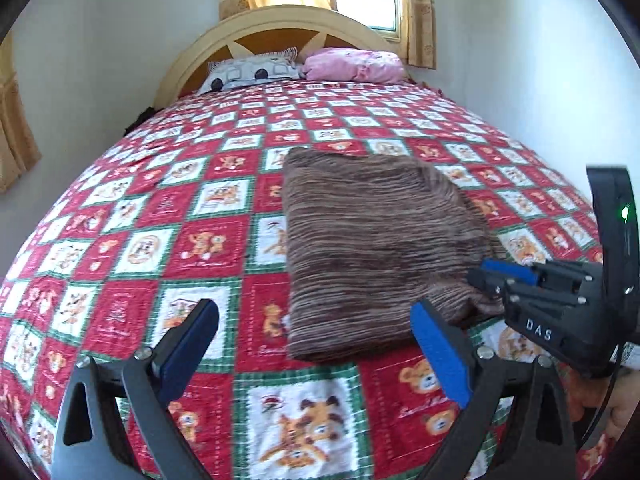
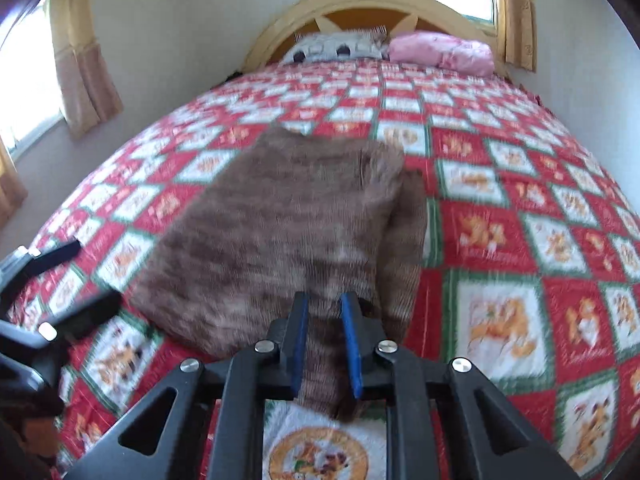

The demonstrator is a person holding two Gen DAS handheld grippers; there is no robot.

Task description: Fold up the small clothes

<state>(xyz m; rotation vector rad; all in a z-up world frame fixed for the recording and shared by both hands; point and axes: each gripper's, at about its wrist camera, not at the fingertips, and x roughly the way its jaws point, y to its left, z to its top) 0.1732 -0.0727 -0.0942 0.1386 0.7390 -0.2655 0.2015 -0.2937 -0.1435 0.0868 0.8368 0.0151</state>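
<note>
Two claws: right claw (image 2: 326, 344) pinching near edge of brown striped garment (image 2: 280, 232), which lies partly folded mid-bed on the checkered quilt (image 2: 500, 208). Left claw (image 1: 316, 356) spread, holding nothing, just beside it. Fold step underway; next likely carry edge over. Pillows (image 1: 304, 66) far off, nothing blocking.

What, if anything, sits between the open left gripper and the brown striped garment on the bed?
Nothing visible. Only bare quilt lies between the left gripper and the brown striped garment, whose near edge is just ahead and to its right. The right gripper already pinches the garment's near right corner.
</note>
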